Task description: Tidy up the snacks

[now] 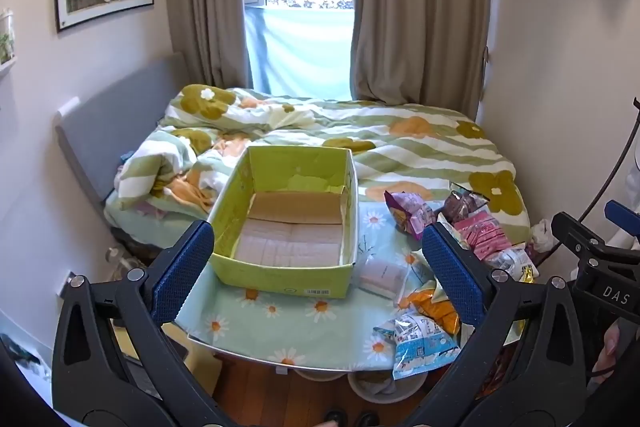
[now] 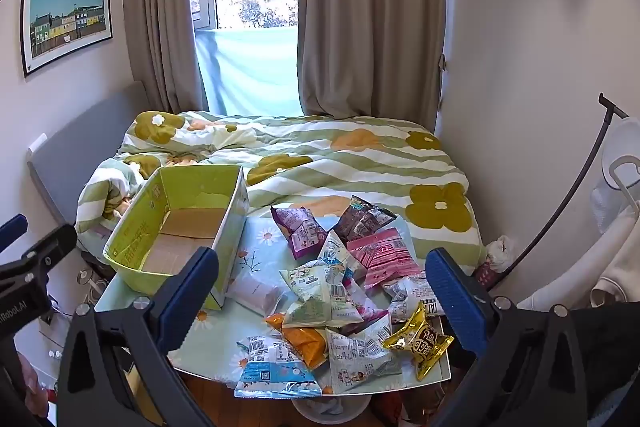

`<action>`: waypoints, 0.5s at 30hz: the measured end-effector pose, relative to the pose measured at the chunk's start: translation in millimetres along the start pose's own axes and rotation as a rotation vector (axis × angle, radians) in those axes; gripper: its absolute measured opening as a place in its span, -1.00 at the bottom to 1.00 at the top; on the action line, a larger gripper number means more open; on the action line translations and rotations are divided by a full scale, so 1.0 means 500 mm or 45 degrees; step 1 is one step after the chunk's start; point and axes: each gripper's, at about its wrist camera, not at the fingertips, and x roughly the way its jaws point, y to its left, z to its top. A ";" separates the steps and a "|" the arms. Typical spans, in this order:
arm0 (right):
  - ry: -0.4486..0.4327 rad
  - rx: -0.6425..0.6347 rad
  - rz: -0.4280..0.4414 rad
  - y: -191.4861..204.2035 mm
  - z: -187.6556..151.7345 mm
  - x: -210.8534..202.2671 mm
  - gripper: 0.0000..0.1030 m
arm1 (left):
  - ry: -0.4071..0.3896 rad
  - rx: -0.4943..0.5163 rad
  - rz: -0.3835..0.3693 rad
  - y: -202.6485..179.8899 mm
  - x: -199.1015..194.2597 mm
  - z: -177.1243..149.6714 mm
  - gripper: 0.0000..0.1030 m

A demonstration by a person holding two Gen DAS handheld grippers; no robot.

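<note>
Both tools hover level above the worktop's (image 2: 224, 359) near edge, aimed toward the bed (image 2: 340, 155). The left tool (image 1: 318, 269) gapes wide with nothing held, facing the box (image 1: 288, 269). The right tool (image 2: 320, 291) is likewise spread and holds nothing, over the snacks (image 2: 344, 291). The box sits at the worktop's left side, top open upward, its long axis running from near edge to far edge. The snacks lie heaped on the right half, packets pointing every way.
</note>
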 end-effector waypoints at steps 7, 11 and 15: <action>-0.003 0.004 0.004 -0.003 0.004 0.004 0.99 | 0.008 0.009 0.019 0.011 0.005 0.011 0.99; -0.004 0.007 0.011 -0.005 0.009 0.008 0.99 | 0.002 0.018 0.036 -0.003 0.011 0.003 0.99; -0.008 0.003 0.017 -0.001 0.004 0.005 0.99 | -0.002 0.022 0.039 0.001 0.012 0.006 0.99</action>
